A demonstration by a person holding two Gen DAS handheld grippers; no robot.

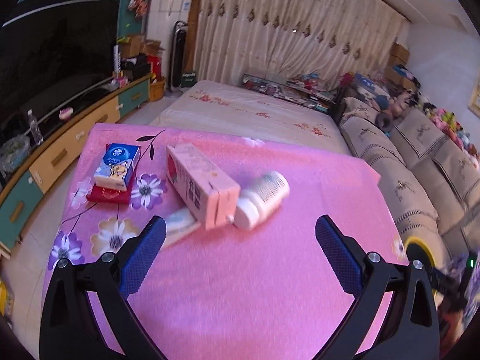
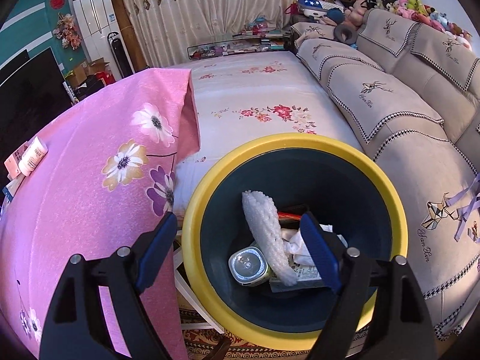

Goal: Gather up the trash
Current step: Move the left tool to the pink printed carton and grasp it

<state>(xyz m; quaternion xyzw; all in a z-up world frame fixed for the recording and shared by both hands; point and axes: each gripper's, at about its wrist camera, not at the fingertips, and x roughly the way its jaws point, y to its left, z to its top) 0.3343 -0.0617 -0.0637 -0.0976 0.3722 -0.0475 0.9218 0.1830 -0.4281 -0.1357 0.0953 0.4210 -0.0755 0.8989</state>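
My left gripper (image 1: 240, 228) is open above the pink flowered tablecloth (image 1: 240, 285), with nothing between its blue pads. Just beyond its fingertips a pink carton (image 1: 201, 184) lies on its side, a white bottle (image 1: 262, 199) leaning against it and a flat white packet (image 1: 180, 223) under its near end. My right gripper (image 2: 237, 228) hangs open over the yellow-rimmed dark bin (image 2: 288, 147), holding nothing. In the bin lie a white foam sheet (image 2: 265, 234), a clear-lidded container (image 2: 247, 265), crumpled paper (image 2: 295, 244) and a flat box (image 2: 309, 279). The carton and the bottle (image 2: 31, 156) also show far left.
A blue tissue pack (image 1: 117, 165) rests on a red box (image 1: 109, 195) at the table's left. A bed with a floral sheet (image 2: 258, 90) lies behind the table, a beige sofa (image 2: 405, 114) to the right, a TV cabinet (image 1: 75, 138) to the left.
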